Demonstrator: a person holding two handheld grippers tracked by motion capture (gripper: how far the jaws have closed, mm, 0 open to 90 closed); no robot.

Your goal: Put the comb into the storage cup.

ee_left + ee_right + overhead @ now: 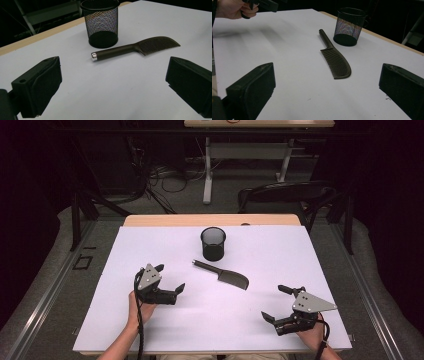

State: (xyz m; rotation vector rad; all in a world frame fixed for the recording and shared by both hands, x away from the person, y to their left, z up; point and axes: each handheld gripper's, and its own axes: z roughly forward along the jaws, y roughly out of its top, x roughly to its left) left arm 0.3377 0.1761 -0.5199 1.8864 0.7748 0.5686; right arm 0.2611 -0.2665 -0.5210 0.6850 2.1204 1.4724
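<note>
Setting: a lab or recording workspace — not a home. Evidence: a wooden table (150,220) covered by a plain white sheet (150,250), set in a dark room; metal rails (45,295) run along the floor at both sides; loose cables (165,180) lie tangled on the grey floor behind; a second desk on white legs (207,170) stands at the back; a dark chair (285,192) sits just beyond the table's far edge; black stand legs (75,220) rise at the left — rig hardware.

A dark brown comb (226,275) is lying on the white table (150,245). A black mesh cup (213,243) is standing by the table's wooden far edge.
</note>
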